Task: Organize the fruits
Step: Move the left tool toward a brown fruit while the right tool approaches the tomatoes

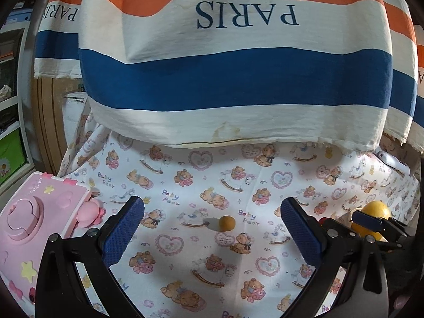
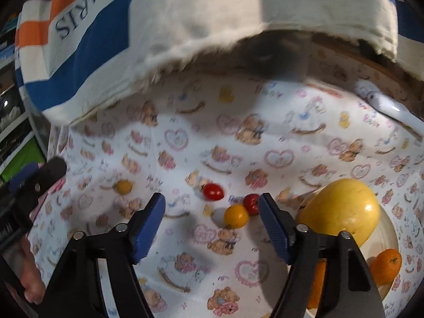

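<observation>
Right gripper [image 2: 212,224] nearest, jaws parted, nothing between them; left gripper [image 1: 212,228] also released. Your yellow cherry tomato [image 2: 235,216] lies loose on the cloth just ahead, beside the bowl [image 2: 389,228]. Approach step: straddle it, then clench.

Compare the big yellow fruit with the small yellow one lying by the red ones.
The big yellow fruit is far larger than the small yellow fruit. The big one looks oval; the small one looks round. The big one sits on a white plate next to an orange; the small one lies on the printed cloth, against a red fruit. Both are yellow, smooth and glossy.
</observation>
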Demonstrator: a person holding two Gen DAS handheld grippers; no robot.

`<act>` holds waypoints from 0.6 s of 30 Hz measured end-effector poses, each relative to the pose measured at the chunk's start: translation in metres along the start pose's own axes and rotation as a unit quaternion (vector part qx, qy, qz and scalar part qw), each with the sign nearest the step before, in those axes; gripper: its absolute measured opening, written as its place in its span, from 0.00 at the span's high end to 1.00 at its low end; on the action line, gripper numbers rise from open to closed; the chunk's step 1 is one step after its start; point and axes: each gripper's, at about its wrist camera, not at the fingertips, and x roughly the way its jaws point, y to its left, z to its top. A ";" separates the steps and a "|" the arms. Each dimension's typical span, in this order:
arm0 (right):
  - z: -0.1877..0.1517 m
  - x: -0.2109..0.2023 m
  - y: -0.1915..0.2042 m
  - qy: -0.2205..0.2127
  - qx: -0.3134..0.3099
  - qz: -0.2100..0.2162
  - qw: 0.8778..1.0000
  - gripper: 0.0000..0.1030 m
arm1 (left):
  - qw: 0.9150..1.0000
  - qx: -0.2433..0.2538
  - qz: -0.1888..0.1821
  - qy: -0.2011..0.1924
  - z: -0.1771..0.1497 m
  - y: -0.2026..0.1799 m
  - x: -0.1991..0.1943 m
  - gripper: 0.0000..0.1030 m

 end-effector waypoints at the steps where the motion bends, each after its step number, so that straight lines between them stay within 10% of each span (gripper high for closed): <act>1: 0.000 0.000 0.000 0.000 -0.001 -0.001 1.000 0.29 | 1.000 0.000 0.001 -0.001 0.000 0.000 0.000 0.01; 18: -0.009 0.037 -0.016 0.087 0.048 0.016 0.995 0.60 | 1.000 -0.014 -0.013 -0.002 0.002 0.005 -0.003 0.01</act>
